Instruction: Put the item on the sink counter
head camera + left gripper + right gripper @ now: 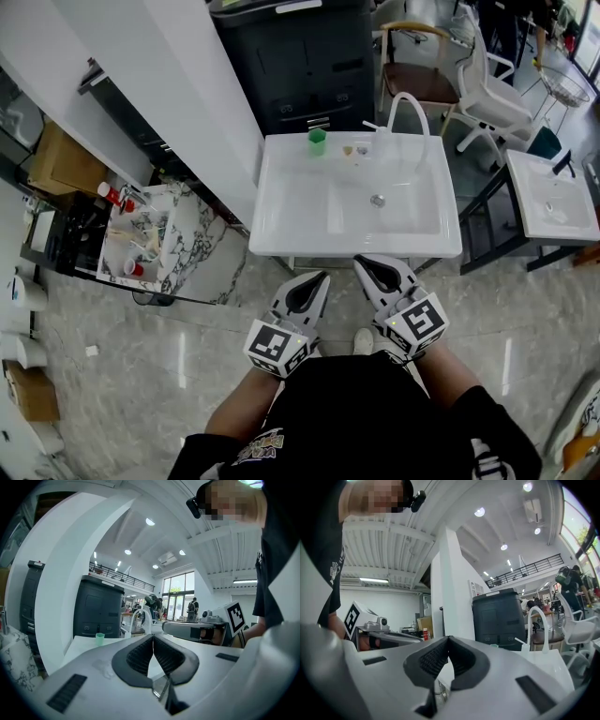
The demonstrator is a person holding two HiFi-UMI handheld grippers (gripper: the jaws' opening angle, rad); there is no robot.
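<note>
The floor [141, 375] is glossy grey marbled tile. A white wall [178, 84] runs diagonally across the left side, and a dark grey cabinet [300, 56] stands at its far end. Beyond the cabinet are a wood-armed chair [417, 82] and a white chair [483, 89]. A marble-patterned trolley [183, 234] stands on the wall's left side. Recessed ceiling lights [150, 521] and tall windows [178, 592] provide illumination. A railed mezzanine [112, 573] overlooks the room.
</note>
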